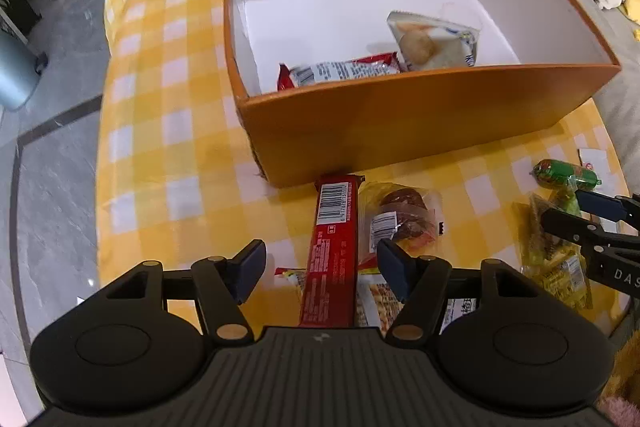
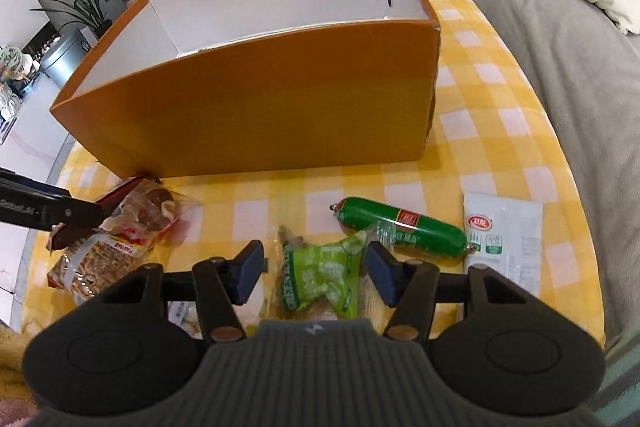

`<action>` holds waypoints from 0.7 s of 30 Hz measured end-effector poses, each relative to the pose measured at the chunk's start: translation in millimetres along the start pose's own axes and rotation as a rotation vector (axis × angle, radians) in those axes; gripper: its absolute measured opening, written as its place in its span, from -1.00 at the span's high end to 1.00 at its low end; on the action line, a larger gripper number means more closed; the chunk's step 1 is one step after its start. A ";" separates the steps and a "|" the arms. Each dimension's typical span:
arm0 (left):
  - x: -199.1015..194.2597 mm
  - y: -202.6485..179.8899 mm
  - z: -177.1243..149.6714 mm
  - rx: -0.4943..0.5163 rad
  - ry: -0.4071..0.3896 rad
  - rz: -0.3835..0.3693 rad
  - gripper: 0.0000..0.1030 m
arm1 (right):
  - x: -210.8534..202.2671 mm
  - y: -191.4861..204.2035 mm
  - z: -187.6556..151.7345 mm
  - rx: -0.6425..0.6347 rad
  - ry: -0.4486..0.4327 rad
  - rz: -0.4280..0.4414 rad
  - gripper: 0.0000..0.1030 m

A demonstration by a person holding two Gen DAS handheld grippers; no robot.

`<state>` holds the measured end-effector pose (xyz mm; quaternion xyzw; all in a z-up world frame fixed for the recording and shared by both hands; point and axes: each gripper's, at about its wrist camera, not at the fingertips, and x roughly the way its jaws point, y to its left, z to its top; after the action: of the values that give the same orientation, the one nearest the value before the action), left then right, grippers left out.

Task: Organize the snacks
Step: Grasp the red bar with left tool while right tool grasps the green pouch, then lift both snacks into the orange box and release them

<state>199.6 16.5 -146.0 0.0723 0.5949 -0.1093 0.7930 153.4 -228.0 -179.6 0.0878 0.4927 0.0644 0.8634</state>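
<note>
Left gripper (image 1: 321, 269) angled steeply down over the near-left snack pile, jaws standing wide. Red bar (image 1: 335, 247) lies lengthwise between the pads, gap visible either side, no pad pressing it. Just right of the bar: clear packet with a brown pastry (image 1: 402, 217), and a biscuit pack (image 2: 94, 261) partly under the gripper.

Right gripper (image 2: 316, 273) also tipped down, less steeply, jaws part-way open. Green crumpled packet (image 2: 320, 279) sits between the pads; right pad looks just touching its edge, left pad apart from it. No firm grip seen.

Green sausage (image 2: 400, 225) lies just far-right of that packet, white sachet (image 2: 502, 239) beyond it at right.

Orange box (image 1: 400, 119) stands on the far side of the yellow checked cloth (image 1: 168, 131). Inside: red wrapper (image 1: 340, 71) against the near wall, pale bun packet (image 1: 434, 41) to its right.
</note>
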 end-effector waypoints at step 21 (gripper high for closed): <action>5.2 8.9 -0.5 -0.099 -0.009 -0.035 0.48 | -6.4 -15.2 -6.7 0.069 0.040 0.024 0.07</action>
<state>202.8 24.8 -151.3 0.0219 0.5971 -0.0940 0.7963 144.8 -243.5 -180.9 0.1219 0.5108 0.0596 0.8489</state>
